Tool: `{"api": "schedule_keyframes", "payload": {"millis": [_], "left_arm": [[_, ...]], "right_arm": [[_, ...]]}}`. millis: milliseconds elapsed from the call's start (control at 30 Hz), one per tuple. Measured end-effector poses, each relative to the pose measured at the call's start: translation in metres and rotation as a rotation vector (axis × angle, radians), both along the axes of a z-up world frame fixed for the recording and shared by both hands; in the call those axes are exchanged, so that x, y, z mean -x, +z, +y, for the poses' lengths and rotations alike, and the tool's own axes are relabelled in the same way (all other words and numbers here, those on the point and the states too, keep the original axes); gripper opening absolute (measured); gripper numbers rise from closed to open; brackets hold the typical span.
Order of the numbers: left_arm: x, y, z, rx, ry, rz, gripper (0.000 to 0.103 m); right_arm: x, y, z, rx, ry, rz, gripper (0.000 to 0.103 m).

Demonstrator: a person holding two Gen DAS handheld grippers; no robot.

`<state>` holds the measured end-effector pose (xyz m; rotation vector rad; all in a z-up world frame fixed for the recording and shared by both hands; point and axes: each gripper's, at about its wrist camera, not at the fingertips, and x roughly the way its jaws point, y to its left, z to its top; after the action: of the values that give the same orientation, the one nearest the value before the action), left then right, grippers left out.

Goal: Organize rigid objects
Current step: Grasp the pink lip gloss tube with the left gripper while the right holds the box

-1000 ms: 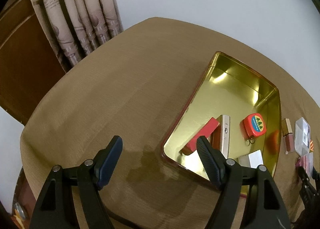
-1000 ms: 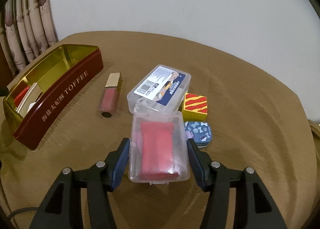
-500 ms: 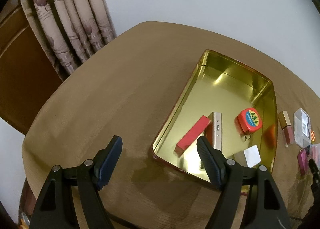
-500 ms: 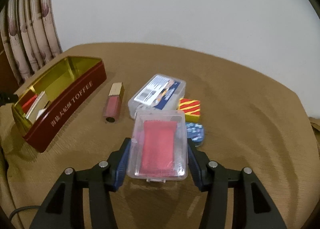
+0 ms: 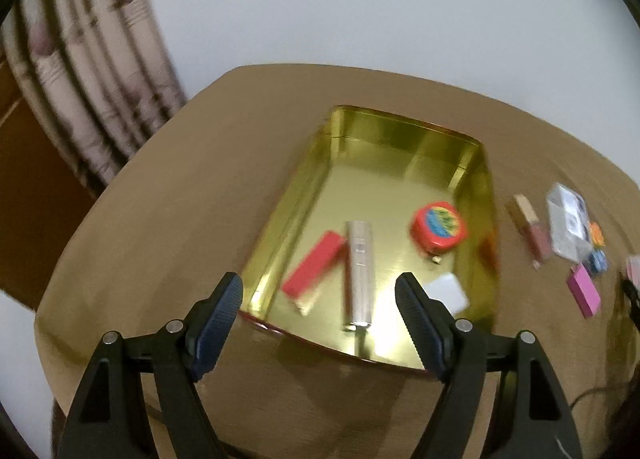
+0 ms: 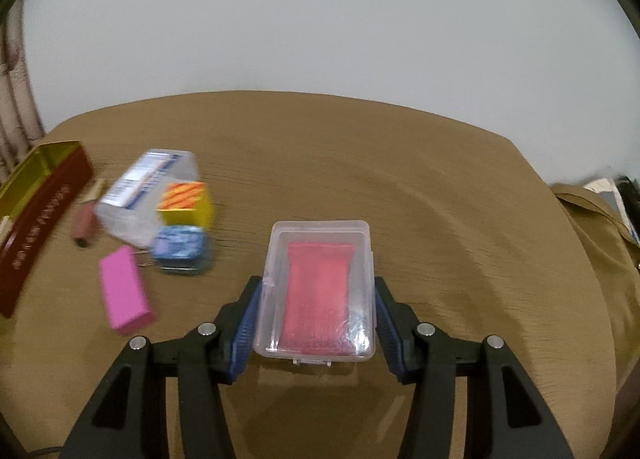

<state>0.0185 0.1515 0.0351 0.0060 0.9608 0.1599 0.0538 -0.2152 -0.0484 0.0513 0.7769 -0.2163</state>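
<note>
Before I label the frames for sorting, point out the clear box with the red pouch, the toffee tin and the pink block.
clear box (image 6: 320, 291), right wrist view, lid centre
toffee tin (image 5: 404, 139), left wrist view, far inner wall
pink block (image 6: 125, 293), right wrist view, top face

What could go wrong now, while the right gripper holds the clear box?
1. The right gripper clamps the clear box only near its rear end, so it may tilt or slip out.
2. The tin already holds a red box, a silver bar and a tape measure; the box may land on one.
3. The open left gripper hovers at the tin and may block the way.
</note>
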Motion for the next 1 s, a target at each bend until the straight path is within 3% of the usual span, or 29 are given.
{"api": "schedule_keyframes", "payload": {"millis": [267, 500, 633, 800, 867, 1000], "left_arm": [[-0.007, 0.008, -0.076, 0.025, -0.174, 0.039, 0.076], [-0.034, -0.005, -0.145, 0.084, -0.247, 0.115, 0.076], [-0.059, -0.018, -0.159, 0.145, -0.224, 0.164, 0.070], [-0.083, -0.031, -0.164, 0.161, -0.179, 0.194, 0.048], [-0.091, -0.037, -0.166, 0.161, -0.161, 0.198, 0.045], [-0.104, -0.050, -0.163, 0.239, -0.133, 0.238, 0.043]], "right_arm": [[-0.006, -0.014, -0.020, -0.070, -0.036, 0.031, 0.054], [-0.005, -0.015, -0.024, -0.110, -0.028, 0.028, 0.055], [-0.004, -0.014, -0.023, -0.105, -0.028, 0.030, 0.055], [-0.006, -0.015, -0.022, -0.108, -0.026, 0.033, 0.055], [-0.004, -0.016, -0.021, -0.105, -0.027, 0.034, 0.056], [-0.004, -0.016, -0.019, -0.103, -0.027, 0.034, 0.056]]}}
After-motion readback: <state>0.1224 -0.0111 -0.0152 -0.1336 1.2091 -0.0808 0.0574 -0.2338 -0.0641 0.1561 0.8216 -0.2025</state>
